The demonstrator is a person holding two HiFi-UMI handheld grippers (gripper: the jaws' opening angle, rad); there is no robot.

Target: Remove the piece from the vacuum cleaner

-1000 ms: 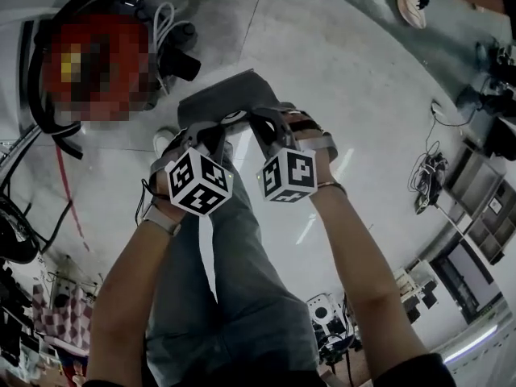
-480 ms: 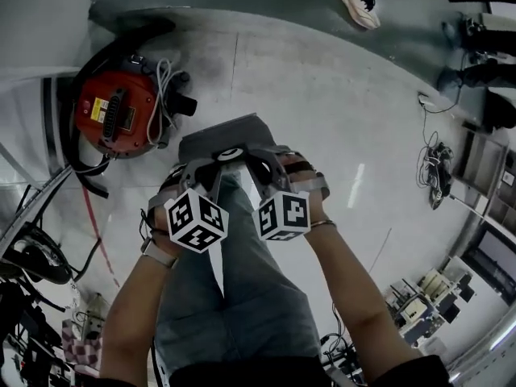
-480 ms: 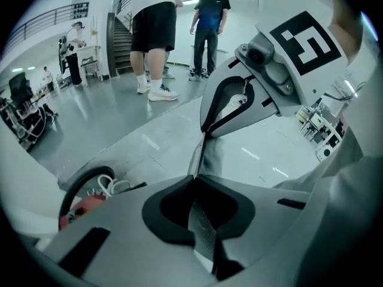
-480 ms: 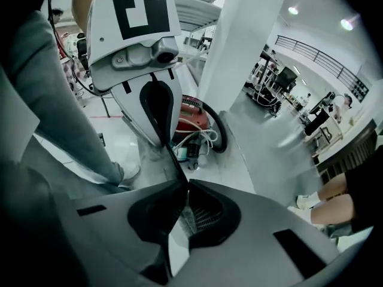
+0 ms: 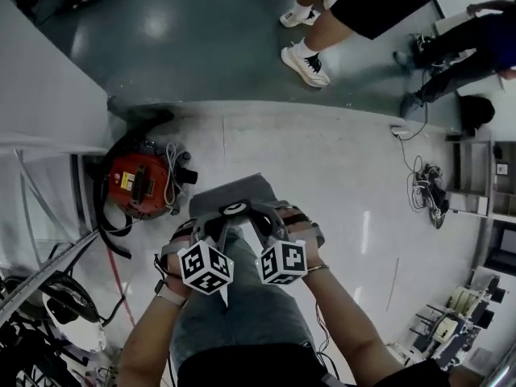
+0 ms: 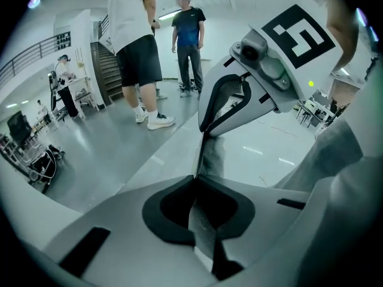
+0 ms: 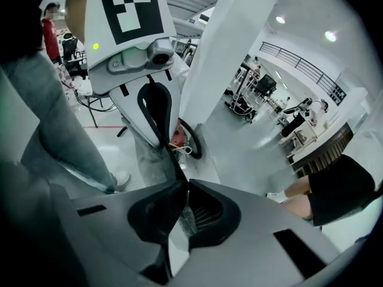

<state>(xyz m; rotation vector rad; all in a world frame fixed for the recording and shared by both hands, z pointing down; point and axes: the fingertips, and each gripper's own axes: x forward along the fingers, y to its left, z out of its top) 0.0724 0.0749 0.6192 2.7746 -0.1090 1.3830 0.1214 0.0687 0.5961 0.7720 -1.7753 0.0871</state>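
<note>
Left jaws: the left gripper (image 6: 195, 177) is all but closed, pinching the thin edge of the grey piece (image 6: 210, 155). Textured sheet shows between the pads.
Right jaws: the right gripper (image 7: 184, 187) is clamped the same way on that piece, with a mesh-like surface in the gap.
Hold: at the centre of the head view, the left gripper (image 5: 214, 220) and right gripper (image 5: 260, 216) sit side by side on the near edge. The grey piece (image 5: 230, 193) spreads away above them. Two close grips probably stop a limp sheet from folding or swinging.
Vacuum cleaner: the red body (image 5: 139, 184) stands on the floor (image 5: 347, 176), left of centre, with a black hose (image 5: 103, 216) looped round it. It is well apart from the piece, and nothing visible joins them.
Task reading: the piece looks free of the machine. What's left, I'd judge, is setting it down.
Surroundings: bystanders' legs (image 5: 310, 51) are at the top of the frame, and cables (image 5: 423, 180) lie at the right.
Risk: a thin edge could slip from so narrow a pinch.
</note>
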